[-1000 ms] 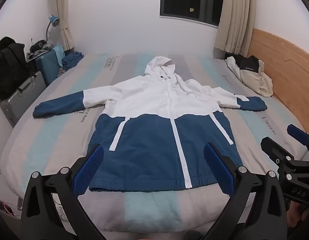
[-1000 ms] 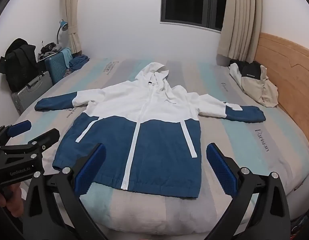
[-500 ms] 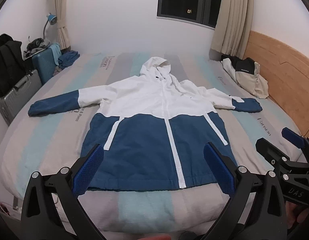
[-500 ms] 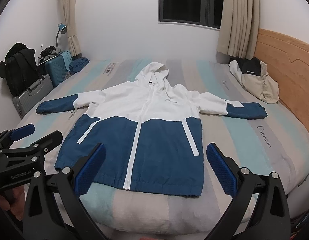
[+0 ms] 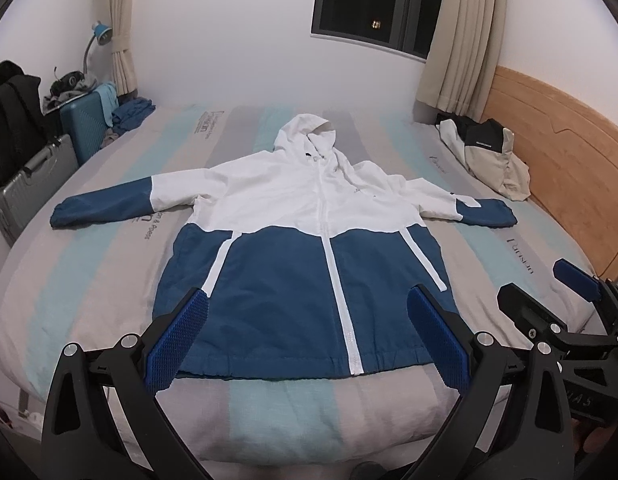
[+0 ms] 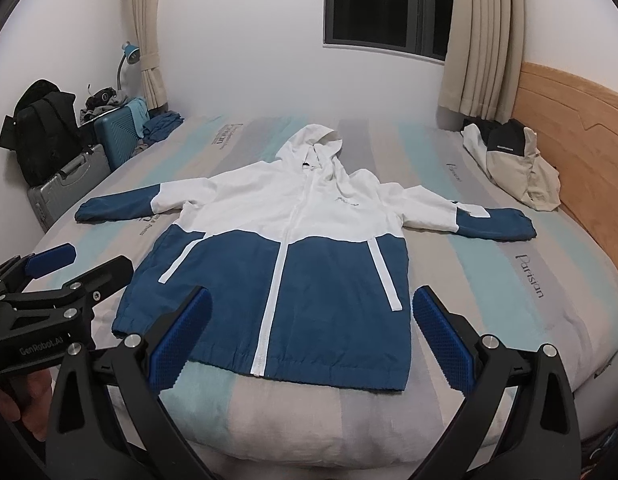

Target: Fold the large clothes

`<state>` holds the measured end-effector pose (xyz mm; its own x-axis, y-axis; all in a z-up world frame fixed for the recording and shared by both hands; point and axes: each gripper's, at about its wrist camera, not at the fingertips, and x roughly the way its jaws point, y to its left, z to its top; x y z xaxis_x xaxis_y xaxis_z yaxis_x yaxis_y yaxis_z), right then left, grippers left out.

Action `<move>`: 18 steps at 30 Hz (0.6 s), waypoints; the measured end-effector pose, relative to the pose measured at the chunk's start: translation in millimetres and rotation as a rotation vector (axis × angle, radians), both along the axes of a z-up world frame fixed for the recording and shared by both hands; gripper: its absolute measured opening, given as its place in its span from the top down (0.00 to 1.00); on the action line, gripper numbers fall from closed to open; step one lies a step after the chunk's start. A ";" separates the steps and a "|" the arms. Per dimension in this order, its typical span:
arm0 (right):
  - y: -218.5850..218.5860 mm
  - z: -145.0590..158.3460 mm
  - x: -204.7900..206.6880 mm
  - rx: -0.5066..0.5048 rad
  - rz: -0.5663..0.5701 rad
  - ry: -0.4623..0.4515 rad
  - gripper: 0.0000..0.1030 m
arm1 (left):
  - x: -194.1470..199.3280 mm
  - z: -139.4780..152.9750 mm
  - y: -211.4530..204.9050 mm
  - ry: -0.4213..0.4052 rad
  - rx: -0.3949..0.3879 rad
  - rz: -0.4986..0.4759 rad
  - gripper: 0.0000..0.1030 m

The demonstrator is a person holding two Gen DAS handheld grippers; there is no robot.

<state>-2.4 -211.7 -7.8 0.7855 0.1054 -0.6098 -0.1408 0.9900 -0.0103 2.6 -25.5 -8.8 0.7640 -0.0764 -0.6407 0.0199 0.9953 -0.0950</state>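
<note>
A white and blue hooded jacket lies flat, front up and zipped, on the striped bed, sleeves spread to both sides; it also shows in the right wrist view. My left gripper is open and empty, hovering above the jacket's hem at the foot of the bed. My right gripper is open and empty, over the hem a little further right. Each gripper shows in the other's view: the right gripper at the right edge, the left gripper at the left edge.
The striped mattress fills the room's middle. A beige and black garment lies by the wooden headboard at right. Suitcases, a black bag and a lamp stand at left. A window and curtains are behind.
Both grippers have drifted slightly, so the jacket sits a little lower and more centred in the views. The jacket has not moved. Both grippers stay open.
</note>
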 end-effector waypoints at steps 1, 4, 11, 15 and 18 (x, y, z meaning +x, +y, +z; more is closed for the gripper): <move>0.3 0.9 1.1 -0.001 0.000 0.003 0.07 | -0.4 0.1 -0.3 -0.002 0.003 0.001 0.06; 1.1 1.5 0.5 -0.002 0.003 0.006 0.07 | -0.8 -0.8 -1.6 -0.006 0.015 0.007 0.06; 1.9 2.5 2.1 -0.004 0.001 0.009 0.07 | -2.1 -1.6 -3.4 -0.007 0.016 0.012 0.06; 1.9 2.3 2.2 -0.007 0.001 0.010 0.07 | -3.5 -0.9 -3.3 -0.010 0.020 0.021 0.06; 1.9 1.9 2.1 -0.005 0.002 0.010 0.07 | -3.3 -0.7 -3.2 -0.007 0.020 0.024 0.06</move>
<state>-0.3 -209.8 -5.8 0.7790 0.1036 -0.6184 -0.1426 0.9897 -0.0138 -0.7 -28.7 -9.5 0.7701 -0.0449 -0.6363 -0.0034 0.9972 -0.0745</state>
